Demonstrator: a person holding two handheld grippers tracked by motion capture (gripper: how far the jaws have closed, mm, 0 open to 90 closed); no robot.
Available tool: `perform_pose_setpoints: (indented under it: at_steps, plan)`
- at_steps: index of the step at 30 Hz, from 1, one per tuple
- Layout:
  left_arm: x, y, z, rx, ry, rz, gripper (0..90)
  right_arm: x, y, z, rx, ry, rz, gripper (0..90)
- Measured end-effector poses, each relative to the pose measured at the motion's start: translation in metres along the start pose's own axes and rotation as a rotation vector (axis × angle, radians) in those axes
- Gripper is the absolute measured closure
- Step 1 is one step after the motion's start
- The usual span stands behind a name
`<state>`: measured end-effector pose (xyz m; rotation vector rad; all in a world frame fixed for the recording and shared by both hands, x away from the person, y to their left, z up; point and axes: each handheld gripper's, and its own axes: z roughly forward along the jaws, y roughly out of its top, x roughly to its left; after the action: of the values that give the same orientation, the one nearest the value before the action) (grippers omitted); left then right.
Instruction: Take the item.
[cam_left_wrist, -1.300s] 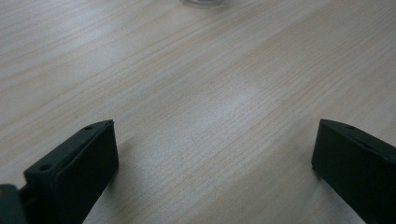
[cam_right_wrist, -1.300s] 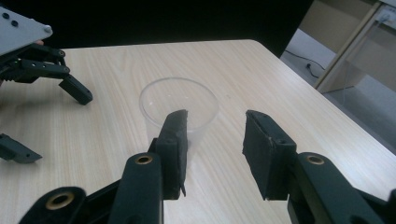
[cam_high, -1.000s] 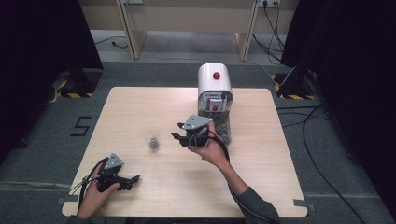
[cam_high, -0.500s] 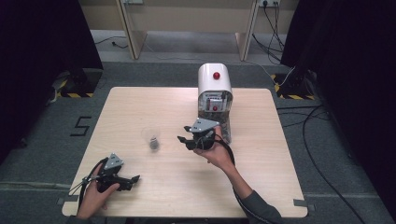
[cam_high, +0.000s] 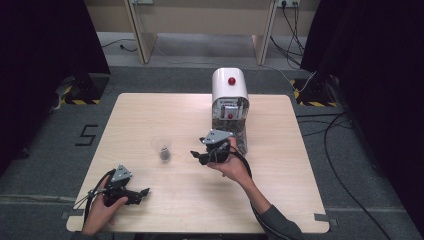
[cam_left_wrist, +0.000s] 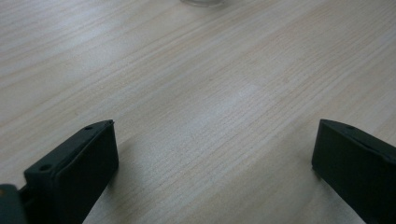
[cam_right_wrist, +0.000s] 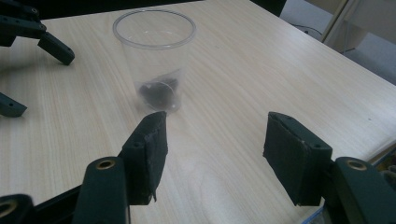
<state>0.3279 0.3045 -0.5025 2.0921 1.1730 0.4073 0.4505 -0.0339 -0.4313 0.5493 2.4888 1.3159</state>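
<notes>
While the right hand-held gripper (cam_right_wrist: 212, 156) has just been spreading its jaws, nothing btwn them, the clear plastic cup w/ dark bits (cam_right_wrist: 155, 60) stands ahead on the pale wooden counter (cam_right_wrist: 261, 70). Approach step, I'd judge; next: advance, straddle cup, close gently.

Soft, even overhead light brightens the desk (cam_high: 150, 115) while the surroundings fall dark. Shadows stay faint. The left gripper view is slightly blurred, with mild glare on the wood.
</notes>
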Motion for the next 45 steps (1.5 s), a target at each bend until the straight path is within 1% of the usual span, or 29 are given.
perform_pose_setpoints:
  at_steps: [3,4,5,8,10,13,16,18,22,24,28,30,33,35,36,37,38,39,40,41,43,45]
  plan:
    - [0.0,0.0,0.0,0.0,0.0,0.0,0.0,-0.001,-0.002,-0.002,0.005,-0.003,0.006,37.0]
    - [0.0,0.0,0.0,0.0,0.0,0.0,0.0,0.0,-0.003,-0.003,0.01,-0.003,0.019,36.5]
    - [0.0,0.0,0.0,0.0,0.0,0.0,0.0,-0.001,-0.003,-0.003,0.009,-0.004,0.007,36.2]
    - [0.0,0.0,0.0,0.0,0.0,0.0,0.0,-0.002,-0.005,-0.005,0.009,-0.007,0.014,35.3]
    - [0.0,0.0,0.0,0.0,0.0,0.0,0.0,-0.003,-0.006,-0.006,0.011,-0.009,0.007,34.6]
    - [0.0,0.0,0.0,-0.001,0.0,-0.001,0.0,-0.005,-0.009,-0.009,0.024,-0.01,0.023,33.4]
    - [0.0,0.0,0.0,0.0,0.0,0.0,0.0,-0.007,-0.009,-0.013,0.019,-0.015,0.018,33.0]
    - [0.0,0.0,0.0,0.0,0.0,0.0,0.0,-0.008,-0.009,-0.017,0.02,-0.018,0.032,32.8]
    - [0.0,0.0,0.0,0.0,0.0,-0.001,0.0,-0.012,-0.01,-0.025,0.007,-0.04,0.034,32.6]
    - [0.0,0.0,0.0,0.002,0.001,0.002,0.0,-0.014,-0.011,-0.029,0.005,-0.047,0.043,32.5]
    - [0.0,0.0,0.0,0.002,0.0,0.002,0.0,-0.015,-0.014,-0.034,0.017,-0.062,0.038,32.4]
    - [0.0,0.0,0.0,0.002,0.0,0.001,0.0,-0.018,-0.019,-0.04,0.02,-0.08,0.04,32.4]
    - [0.0,0.0,-0.001,0.003,0.001,0.003,0.0,-0.022,-0.026,-0.048,0.03,-0.097,0.053,32.4]
    - [0.0,0.0,-0.001,0.003,0.0,0.003,0.0,-0.023,-0.027,-0.051,0.026,-0.105,0.057,32.4]
    - [0.0,0.0,-0.001,0.003,0.0,0.003,0.0,-0.026,-0.029,-0.057,0.017,-0.118,0.071,32.4]
    - [0.0,0.0,-0.001,0.003,0.0,0.003,0.0,-0.028,-0.03,-0.06,0.013,-0.125,0.073,32.4]
    - [0.0,0.0,-0.001,0.003,0.0,0.003,0.0,-0.028,-0.03,-0.06,0.013,-0.125,0.073,32.4]
    - [0.0,0.0,-0.001,0.002,0.001,0.001,0.0,-0.03,-0.031,-0.067,0.016,-0.147,0.08,32.4]
    - [0.0,0.0,-0.001,0.002,0.001,0.001,0.0,-0.03,-0.031,-0.067,0.016,-0.147,0.08,32.4]
    - [0.0,0.0,-0.001,0.003,0.001,0.003,0.0,-0.033,-0.034,-0.073,0.013,-0.164,0.086,32.2]
    - [0.0,0.0,-0.001,0.003,0.001,0.003,0.0,-0.034,-0.037,-0.078,0.013,-0.172,0.105,32.2]
    - [0.0,0.0,-0.001,0.004,0.001,0.003,0.0,-0.037,-0.04,-0.082,0.015,-0.182,0.112,31.9]
